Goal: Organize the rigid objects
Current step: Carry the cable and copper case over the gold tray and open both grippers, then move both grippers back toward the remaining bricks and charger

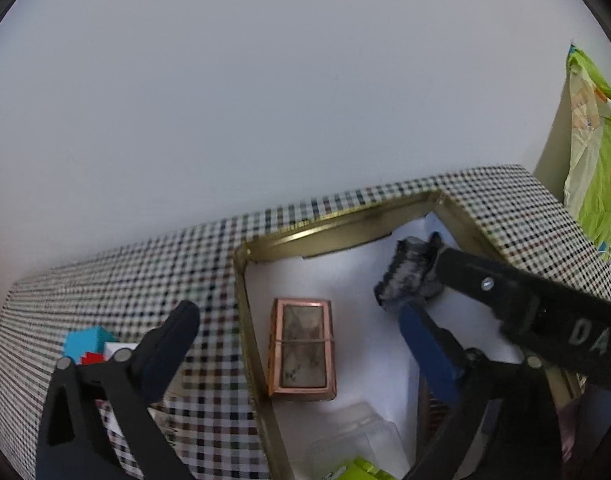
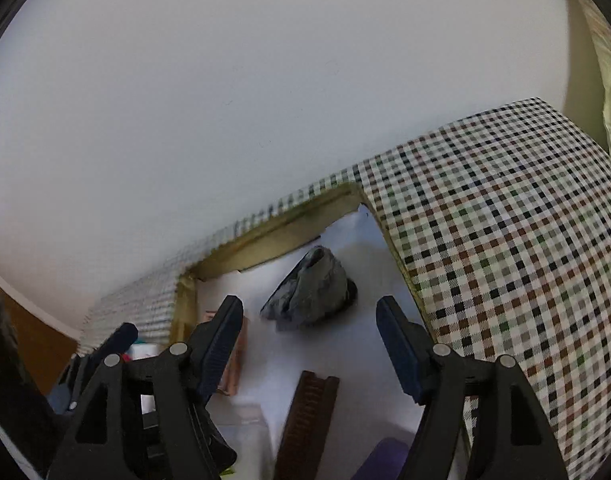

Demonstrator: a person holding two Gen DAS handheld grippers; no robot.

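A gold-rimmed tin box (image 1: 265, 246) with a white lining lies on the checked cloth (image 1: 125, 280). Inside it lies a flat copper-framed case (image 1: 301, 348), and my left gripper (image 1: 297, 312) hangs wide open above it, touching nothing. Farther right in the box rests a grey rock (image 1: 409, 272); one black finger (image 1: 485, 280) of my right gripper reaches up to it. In the right wrist view the rock (image 2: 311, 292) lies just beyond the tips of my right gripper (image 2: 309, 316), which is open and not pressing on it.
A brown ridged bar (image 2: 311, 420) and a clear plastic piece (image 1: 357, 428) lie in the near part of the box. Blue, red and white blocks (image 1: 89, 344) sit on the cloth left of the box. A green printed bag (image 1: 597, 160) hangs at the right; a white wall stands behind.
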